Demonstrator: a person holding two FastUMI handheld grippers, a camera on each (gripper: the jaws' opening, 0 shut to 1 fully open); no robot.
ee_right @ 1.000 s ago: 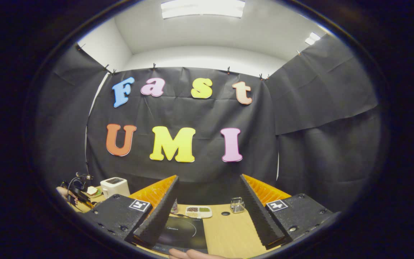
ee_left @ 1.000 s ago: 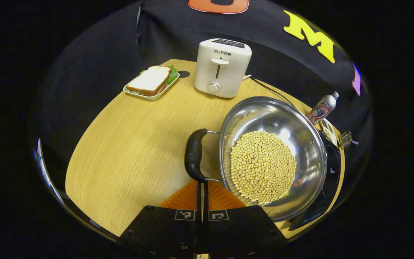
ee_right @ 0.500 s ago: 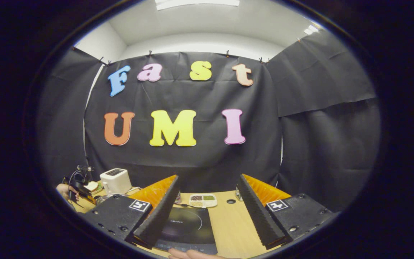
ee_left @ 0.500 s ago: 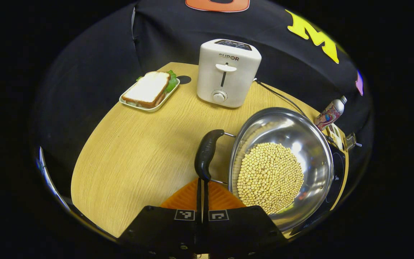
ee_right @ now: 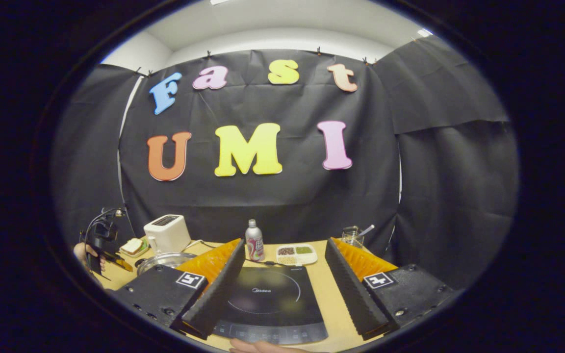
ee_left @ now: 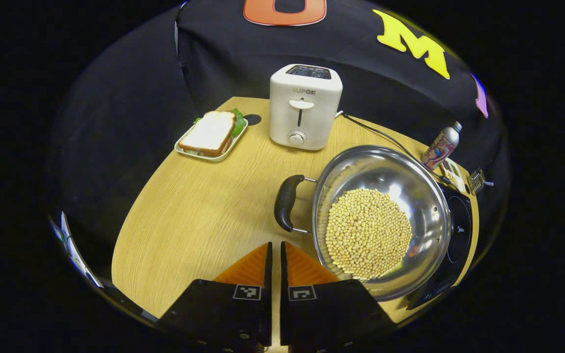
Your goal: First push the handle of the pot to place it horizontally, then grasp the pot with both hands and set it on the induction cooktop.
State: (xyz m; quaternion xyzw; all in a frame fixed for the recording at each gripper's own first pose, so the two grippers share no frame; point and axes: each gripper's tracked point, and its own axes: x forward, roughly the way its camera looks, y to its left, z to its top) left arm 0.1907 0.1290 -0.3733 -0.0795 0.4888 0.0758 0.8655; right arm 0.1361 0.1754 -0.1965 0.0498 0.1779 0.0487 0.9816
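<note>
Black cloth walls (ee_right: 449,166) – white ceiling (ee_right: 282,29) – wooden table (ee_left: 194,215)

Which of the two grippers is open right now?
The right gripper: its fingers stand wide apart over the induction cooktop. The left gripper has its fingers almost together, just short of the pot's handle.

A white toaster (ee_left: 305,106) stands upright near the far edge of the wooden table (ee_left: 199,211), its lever and dial facing the camera in the left gripper view. Just left of the toaster, a sandwich (ee_left: 210,133) with green lettuce lies on a pale rectangular tray (ee_left: 183,149). A round black grommet hole (ee_left: 252,119) sits between the tray and the toaster. A black cord (ee_left: 378,132) runs right from behind the toaster toward a small upright bottle (ee_left: 440,145) with a colourful label. In the right gripper view, right of the toaster beyond the bottle, are a white divided dish (ee_right: 296,254) of grains and a clear glass (ee_right: 351,236) with a utensil in it.
</note>
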